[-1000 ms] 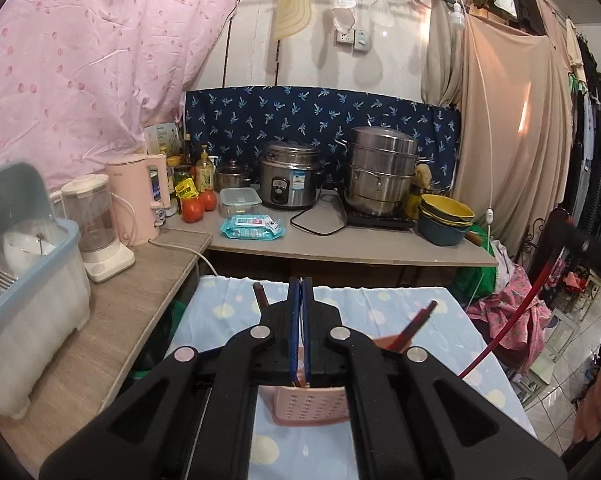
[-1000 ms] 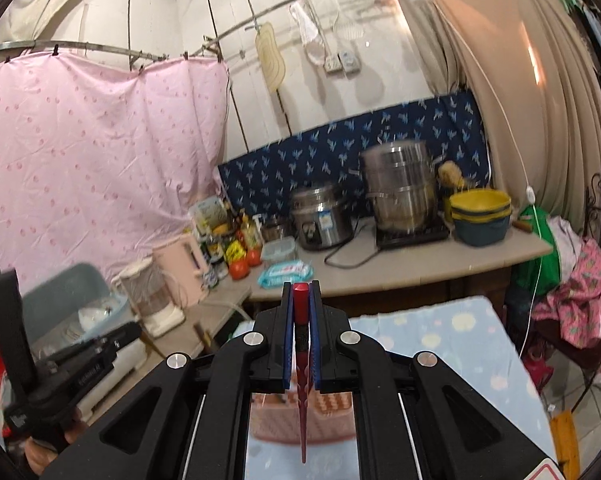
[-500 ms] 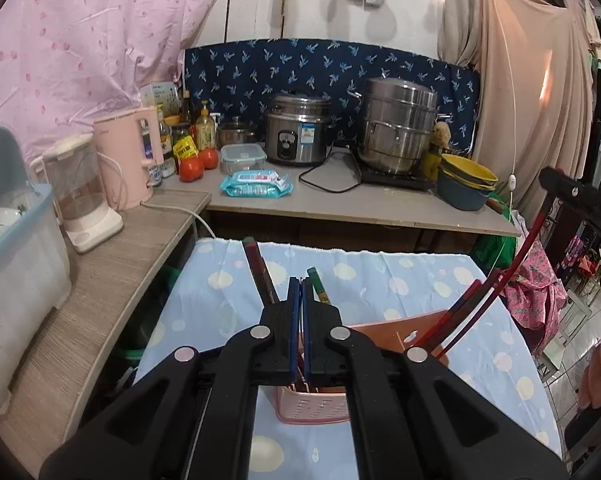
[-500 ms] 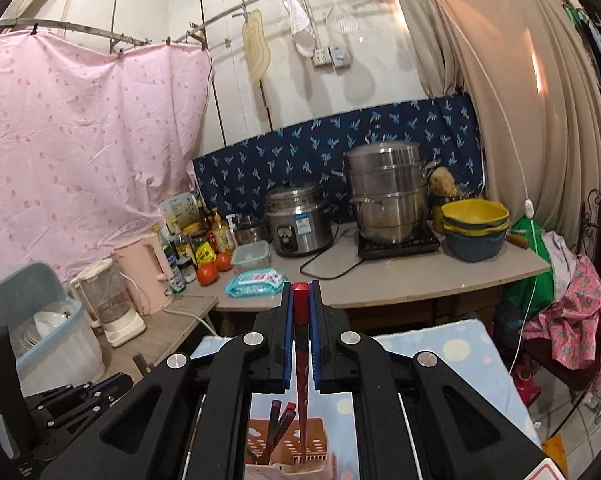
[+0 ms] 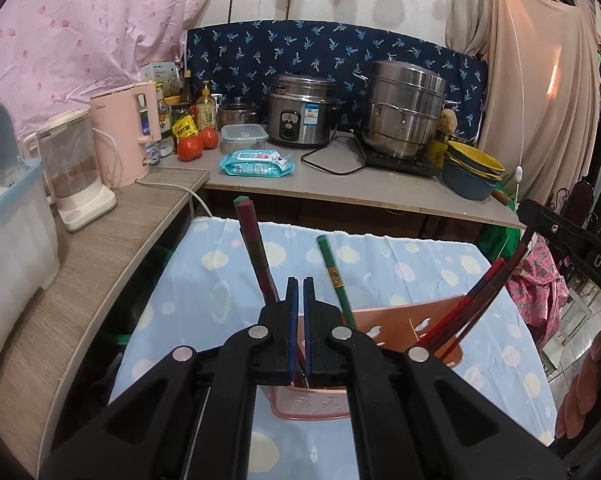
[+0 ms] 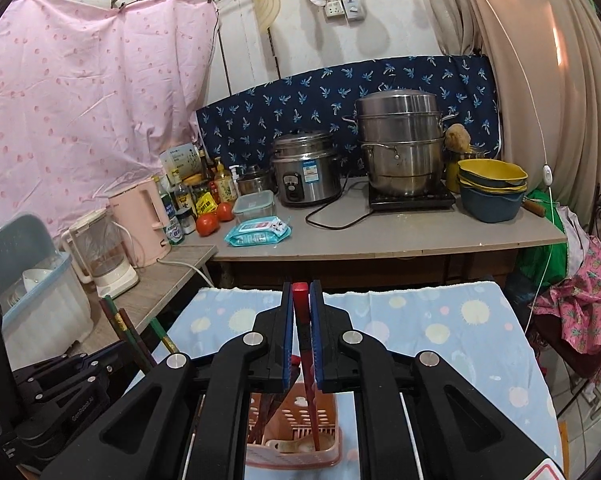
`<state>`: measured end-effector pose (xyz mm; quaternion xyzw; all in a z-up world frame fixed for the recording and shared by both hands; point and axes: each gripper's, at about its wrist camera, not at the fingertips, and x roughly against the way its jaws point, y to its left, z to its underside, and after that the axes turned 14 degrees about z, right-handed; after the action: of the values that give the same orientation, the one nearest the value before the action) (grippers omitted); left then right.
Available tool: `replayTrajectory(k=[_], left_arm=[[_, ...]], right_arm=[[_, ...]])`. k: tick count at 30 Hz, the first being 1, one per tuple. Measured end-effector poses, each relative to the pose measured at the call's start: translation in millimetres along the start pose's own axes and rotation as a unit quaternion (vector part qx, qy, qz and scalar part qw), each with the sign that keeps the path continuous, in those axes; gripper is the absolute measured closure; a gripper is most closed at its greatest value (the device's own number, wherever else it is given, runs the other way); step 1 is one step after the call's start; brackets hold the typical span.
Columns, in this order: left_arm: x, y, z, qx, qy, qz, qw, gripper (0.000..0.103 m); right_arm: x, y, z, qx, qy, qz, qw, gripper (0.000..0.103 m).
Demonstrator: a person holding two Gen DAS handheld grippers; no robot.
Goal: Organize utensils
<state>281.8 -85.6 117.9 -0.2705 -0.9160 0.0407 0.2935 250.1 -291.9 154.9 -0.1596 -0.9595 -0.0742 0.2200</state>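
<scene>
1. Over the blue spotted tablecloth point(image 6: 440, 320), the right gripper point(image 6: 301, 312) was clamped on a red chopstick point(image 6: 305, 344) whose lower end reached into the pink utensil basket point(image 6: 296, 454).
2. The left gripper point(image 5: 299, 304) had its jaws nearly together above the same basket point(image 5: 396, 328); whether they pinched anything I cannot tell.
3. A dark red chopstick point(image 5: 254, 248) and a green chopstick point(image 5: 332, 272) leaned up beside it.
4. More red chopsticks point(image 5: 476, 296) stood at the basket's right end.

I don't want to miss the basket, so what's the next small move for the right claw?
Probably lower a little, then open. The right claw grips a red chopstick upright, its tip already inside the pink basket among other chopsticks.
</scene>
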Motion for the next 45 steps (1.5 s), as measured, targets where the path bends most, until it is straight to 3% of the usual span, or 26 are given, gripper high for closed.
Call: replayTrajectory(k=[1, 2, 3, 5, 11, 17, 26, 31, 36, 45], left_arm=[[2, -1, 0, 0.000, -0.001, -0.002, 1.0000, 0.099], [4, 0, 1, 0.001, -0.002, -0.003, 1.0000, 0.089], [6, -1, 1, 0.004, -0.005, -0.005, 1.0000, 0.072], [12, 0, 2, 0.007, -0.015, -0.009, 0.9998, 0.060], [31, -9, 12, 0.000, -0.019, -0.016, 0.9997, 0.059], [50, -18, 32, -0.001, -0.019, -0.024, 0.9995, 0.046], [74, -22, 80, 0.011, 0.006, -0.042, 0.9990, 0.046], [80, -22, 107, 0.018, 0.023, -0.057, 0.9980, 0.037], [83, -20, 127, 0.024, 0.039, -0.061, 0.9971, 0.035], [89, -24, 142, 0.015, 0.041, -0.079, 0.9959, 0.018]], right_arm=[[0, 0, 0, 0.001, 0.002, -0.001, 1.000, 0.093], [2, 0, 1, 0.000, -0.001, 0.000, 1.000, 0.091], [4, 0, 1, 0.000, -0.002, 0.002, 1.000, 0.088], [9, -1, 2, -0.004, -0.004, 0.004, 1.000, 0.072], [29, -7, 10, -0.012, -0.006, 0.006, 1.000, 0.065], [54, -8, 32, -0.011, 0.006, -0.001, 1.000, 0.061], [90, -6, 99, 0.008, 0.047, 0.014, 0.999, 0.061], [100, -8, 135, 0.000, 0.089, 0.014, 0.996, 0.061], [105, -11, 157, 0.005, 0.107, 0.027, 0.994, 0.059], [117, -8, 177, 0.022, 0.109, 0.037, 0.993, 0.040]])
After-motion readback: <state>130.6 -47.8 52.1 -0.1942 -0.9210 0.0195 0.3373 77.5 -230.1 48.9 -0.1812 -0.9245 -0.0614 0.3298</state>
